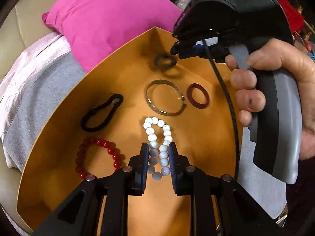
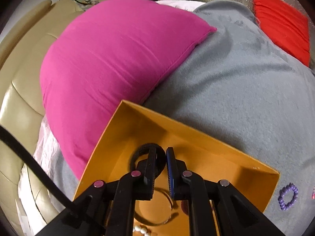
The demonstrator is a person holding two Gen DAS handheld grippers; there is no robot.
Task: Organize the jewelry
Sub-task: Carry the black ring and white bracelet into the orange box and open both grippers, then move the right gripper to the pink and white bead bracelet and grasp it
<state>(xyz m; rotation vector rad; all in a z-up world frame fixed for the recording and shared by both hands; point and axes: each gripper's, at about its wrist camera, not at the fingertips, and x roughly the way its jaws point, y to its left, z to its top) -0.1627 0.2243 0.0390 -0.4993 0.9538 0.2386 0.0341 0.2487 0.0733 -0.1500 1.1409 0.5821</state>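
Observation:
An orange tray lies on a grey blanket. In it are a white bead bracelet, a red bead bracelet, a black hair tie, a dark scrunchie, a metal bangle and a maroon ring. My left gripper has its pads on both sides of the white bracelet's near end. My right gripper hangs over the tray's far corner above the scrunchie, its jaws a narrow gap apart with nothing between them. It also shows in the left wrist view.
A pink pillow lies against the tray's far left side. The grey blanket spreads to the right, with a purple bead bracelet on it beside the tray. A red cushion sits at the far right. A beige sofa is on the left.

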